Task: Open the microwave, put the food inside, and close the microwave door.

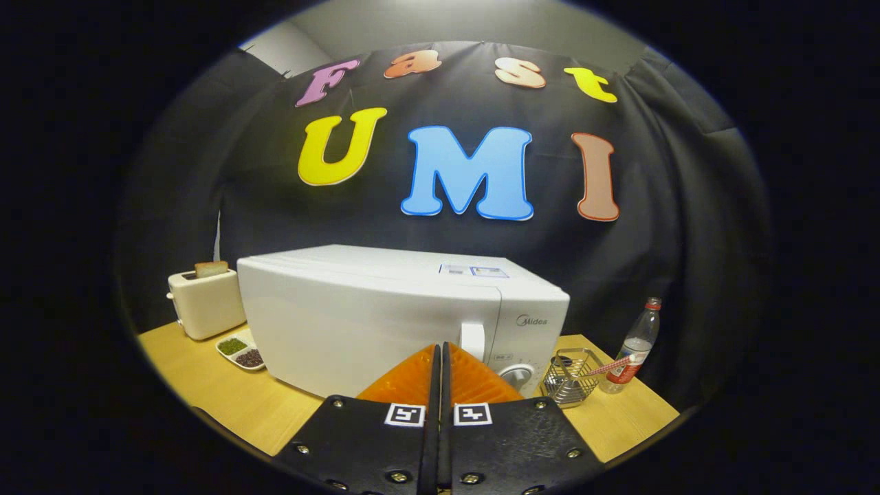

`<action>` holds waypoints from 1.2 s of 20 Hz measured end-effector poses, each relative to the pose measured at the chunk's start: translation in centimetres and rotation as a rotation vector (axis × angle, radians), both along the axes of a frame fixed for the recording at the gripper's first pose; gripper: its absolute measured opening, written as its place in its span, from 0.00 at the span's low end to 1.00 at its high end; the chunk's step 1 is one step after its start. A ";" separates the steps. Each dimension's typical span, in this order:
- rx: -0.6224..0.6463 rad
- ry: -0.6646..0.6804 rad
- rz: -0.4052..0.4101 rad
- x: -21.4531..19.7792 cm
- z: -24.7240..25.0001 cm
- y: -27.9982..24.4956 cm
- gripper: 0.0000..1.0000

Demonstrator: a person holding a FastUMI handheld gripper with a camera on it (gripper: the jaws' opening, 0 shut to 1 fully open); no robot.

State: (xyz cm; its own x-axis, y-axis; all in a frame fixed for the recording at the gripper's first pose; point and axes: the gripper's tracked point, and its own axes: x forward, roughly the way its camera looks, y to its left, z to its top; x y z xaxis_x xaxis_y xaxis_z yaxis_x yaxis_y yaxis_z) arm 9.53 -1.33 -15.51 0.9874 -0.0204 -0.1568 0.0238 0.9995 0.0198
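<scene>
Gripper fingers pressed together w/ nothing held, boxy glossy microwave at 12 o'clock, door shut.

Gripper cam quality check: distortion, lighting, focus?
Gripper view: strong fisheye bending, the microwave bows outward and the table edge curves; light falls off toward the rim, toaster side dimmer; no glare on the microwave door; focus sharp on the shut tongs, empty.

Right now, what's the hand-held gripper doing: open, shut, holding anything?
Hand-held gripper: shut, fingers pressed together with nothing between them, tips just short of the closed microwave door by its handle.
</scene>
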 end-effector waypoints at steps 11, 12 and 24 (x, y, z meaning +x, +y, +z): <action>0.017 -0.167 0.082 -14.2 14.8 0.8 0.01; 0.029 -0.171 0.079 -15.0 15.3 0.7 0.01; -0.066 -0.149 -0.108 -17.5 15.8 -1.7 0.75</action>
State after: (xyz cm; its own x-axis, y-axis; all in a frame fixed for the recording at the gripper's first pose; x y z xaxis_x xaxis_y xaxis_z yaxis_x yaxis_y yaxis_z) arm -7.94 -3.03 0.26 0.9912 -0.1324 -0.0042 0.1322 0.9906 -0.0345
